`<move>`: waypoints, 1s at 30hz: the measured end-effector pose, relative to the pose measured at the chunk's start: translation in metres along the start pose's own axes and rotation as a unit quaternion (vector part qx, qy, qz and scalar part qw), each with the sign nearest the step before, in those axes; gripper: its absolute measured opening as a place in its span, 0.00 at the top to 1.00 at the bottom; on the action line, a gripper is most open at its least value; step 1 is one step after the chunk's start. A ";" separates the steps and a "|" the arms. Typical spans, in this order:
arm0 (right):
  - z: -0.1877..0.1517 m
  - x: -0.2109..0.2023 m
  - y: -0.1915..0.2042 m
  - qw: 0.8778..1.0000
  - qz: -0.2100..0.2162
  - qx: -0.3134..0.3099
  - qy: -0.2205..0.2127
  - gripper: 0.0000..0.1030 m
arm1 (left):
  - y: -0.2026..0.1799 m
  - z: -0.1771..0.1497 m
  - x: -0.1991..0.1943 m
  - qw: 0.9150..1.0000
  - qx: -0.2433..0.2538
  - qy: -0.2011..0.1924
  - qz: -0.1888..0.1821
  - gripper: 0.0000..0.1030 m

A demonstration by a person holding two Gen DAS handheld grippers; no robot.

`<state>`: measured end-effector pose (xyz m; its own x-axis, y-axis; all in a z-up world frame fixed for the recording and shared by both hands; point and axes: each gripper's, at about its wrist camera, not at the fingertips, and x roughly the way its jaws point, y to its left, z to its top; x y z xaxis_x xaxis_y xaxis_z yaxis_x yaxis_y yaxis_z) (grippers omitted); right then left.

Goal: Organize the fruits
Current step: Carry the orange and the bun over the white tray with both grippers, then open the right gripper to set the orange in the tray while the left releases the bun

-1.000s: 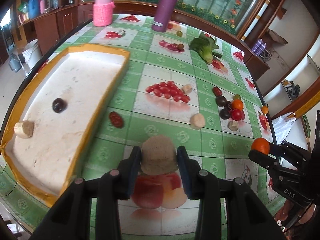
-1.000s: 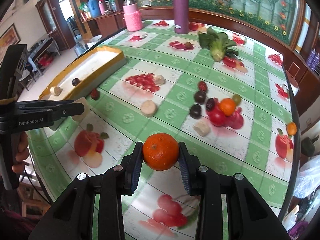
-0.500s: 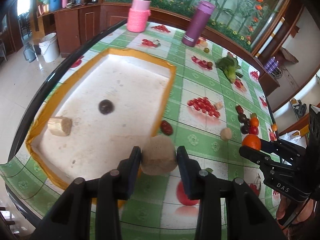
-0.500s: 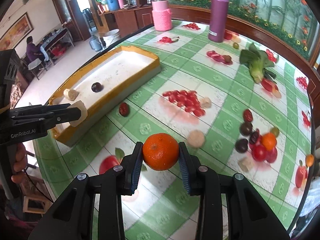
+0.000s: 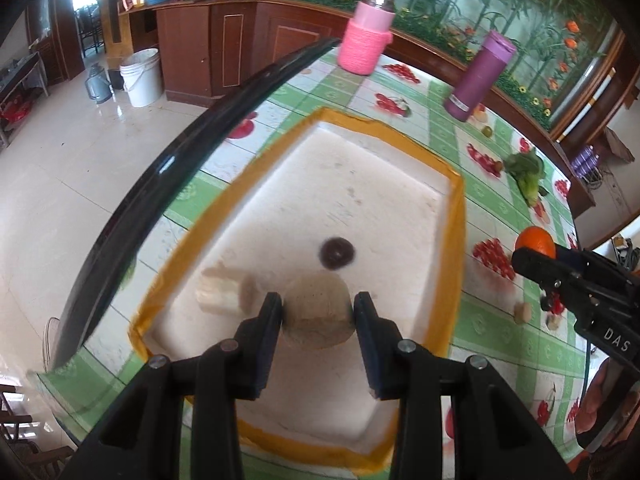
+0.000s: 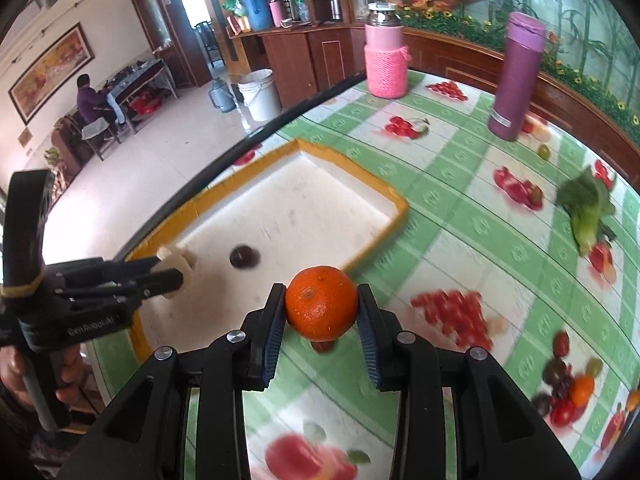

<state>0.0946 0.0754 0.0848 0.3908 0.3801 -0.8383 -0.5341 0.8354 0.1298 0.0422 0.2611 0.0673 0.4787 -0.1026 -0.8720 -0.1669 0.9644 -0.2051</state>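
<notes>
Two hand-held claws hang over a bench (image 6: 460,216) covered in a green-and-white checked cloth printed with fruit. Each claw is closed on one piece of fruit.

The left claw (image 5: 318,312) grips a round, pale tan fruit (image 5: 318,314) between its two pads. It sits above the near part of a shallow white tray (image 5: 458,216) with a yellow rim. Inside the tray lie a small dark plum (image 5: 337,253) and a pale cut chunk (image 5: 224,294), just to the left of the claw.

The right claw (image 6: 321,316) grips a bright orange (image 6: 321,303), centred between its pads. It hovers above the cloth just outside the tray's near right edge, not yet over the white floor. More loose fruit (image 6: 568,388) sits in a cluster well to the right, and a leafy green vegetable (image 6: 588,212) lies further back.

The step in hand appears to be setting both fruits into the tray. To do it well, the left claw should come down onto bare tray floor, clear of the plum and the chunk, and let go only when the fruit is low, since a round fruit will likely roll. The right claw needs to pass fully over the yellow rim before lowering, aiming at an open patch apart from the left claw.
</notes>
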 end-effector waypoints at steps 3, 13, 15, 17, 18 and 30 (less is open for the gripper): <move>0.019 0.021 0.003 1.000 0.009 0.008 0.006 0.68 | 0.008 0.018 0.011 1.000 -0.007 0.004 0.009 0.61; 0.037 0.099 0.018 0.998 -0.016 -0.021 0.058 0.67 | 0.013 0.054 0.058 0.999 0.001 0.028 0.034 0.61; 0.036 0.107 0.020 0.997 -0.021 -0.029 0.064 0.67 | 0.015 0.055 0.065 0.999 0.001 0.034 0.037 0.61; 0.035 0.113 0.021 0.997 -0.023 -0.037 0.070 0.67 | 0.015 0.056 0.065 0.999 0.004 0.029 0.035 0.61; 0.034 0.117 0.021 0.996 -0.023 -0.039 0.073 0.67 | 0.014 0.056 0.065 0.999 0.008 0.026 0.036 0.61; 0.030 0.111 0.018 0.996 -0.029 -0.043 0.068 0.52 | 0.010 0.045 0.056 0.998 0.036 0.014 0.054 0.60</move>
<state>0.1509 0.1441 0.0095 0.3204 0.2689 -0.9083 -0.5773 0.8156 0.0378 0.1059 0.2754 0.0361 0.4372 -0.0020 -0.8993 -0.1545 0.9850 -0.0773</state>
